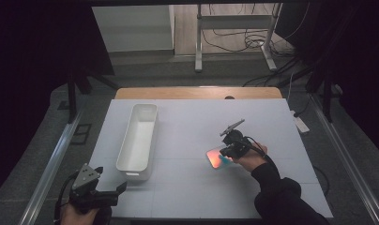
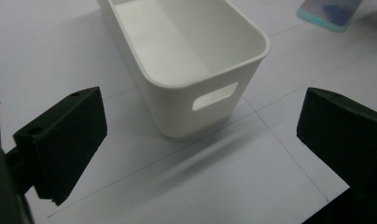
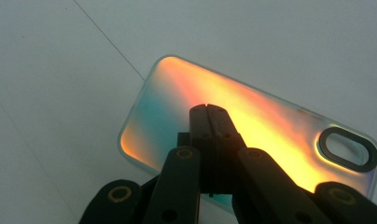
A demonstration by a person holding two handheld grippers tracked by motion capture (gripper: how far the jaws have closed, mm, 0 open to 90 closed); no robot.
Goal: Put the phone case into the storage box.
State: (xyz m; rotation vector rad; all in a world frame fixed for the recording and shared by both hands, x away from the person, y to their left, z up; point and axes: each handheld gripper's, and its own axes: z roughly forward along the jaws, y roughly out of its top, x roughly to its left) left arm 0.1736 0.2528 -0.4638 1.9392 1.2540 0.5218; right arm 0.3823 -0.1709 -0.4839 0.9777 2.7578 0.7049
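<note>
An iridescent phone case (image 1: 215,159) lies on the white table, right of centre, glowing orange and teal. My right gripper (image 1: 226,152) hovers over it, shut; in the right gripper view the closed tips (image 3: 207,108) sit above the middle of the case (image 3: 270,126), whose camera cut-out is at the right. I cannot tell whether the tips touch it. My left gripper (image 1: 116,191) is open near the table's front left corner. Its jaws frame the near end of a long, empty white bin (image 2: 210,77). The case (image 2: 329,11) shows at the top right of the left gripper view.
The white bin (image 1: 152,140) runs lengthwise on the left half of the table top (image 1: 192,197), with a handle slot in its near end. Beyond the table are a metal stand (image 1: 234,28) and cables on the floor.
</note>
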